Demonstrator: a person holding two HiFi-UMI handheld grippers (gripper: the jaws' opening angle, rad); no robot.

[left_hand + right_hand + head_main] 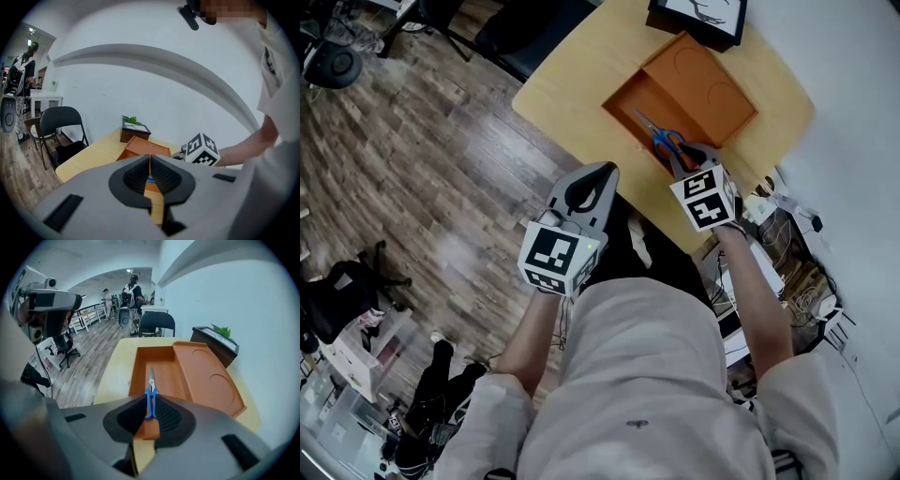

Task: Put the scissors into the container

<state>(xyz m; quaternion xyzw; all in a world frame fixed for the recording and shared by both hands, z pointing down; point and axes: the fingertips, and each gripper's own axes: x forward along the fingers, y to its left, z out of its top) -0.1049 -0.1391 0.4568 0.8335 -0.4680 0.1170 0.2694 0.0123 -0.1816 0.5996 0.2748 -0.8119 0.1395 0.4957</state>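
Observation:
An orange container point(712, 94) with a deep tray part and a flat lid part lies on the light wooden table point(572, 75). My right gripper point(682, 157) is at its near edge, shut on the blue handles of the scissors point(661, 137). In the right gripper view the scissors point(150, 389) sit between the pads, blades pointing forward over the deep compartment of the container point(206, 376). I cannot tell whether the blades touch the floor of it. My left gripper point(598, 174) hangs off the table's near edge, shut and empty. From the left gripper point(150, 176) the container point(140, 147) shows ahead.
A dark box with a green plant point(698, 19) stands just beyond the container, also as the box point(215, 345). A black chair point(61, 124) stands at the table's far end. Wooden floor point(422, 159) lies left of the table; cables and clutter point(787, 234) lie to the right.

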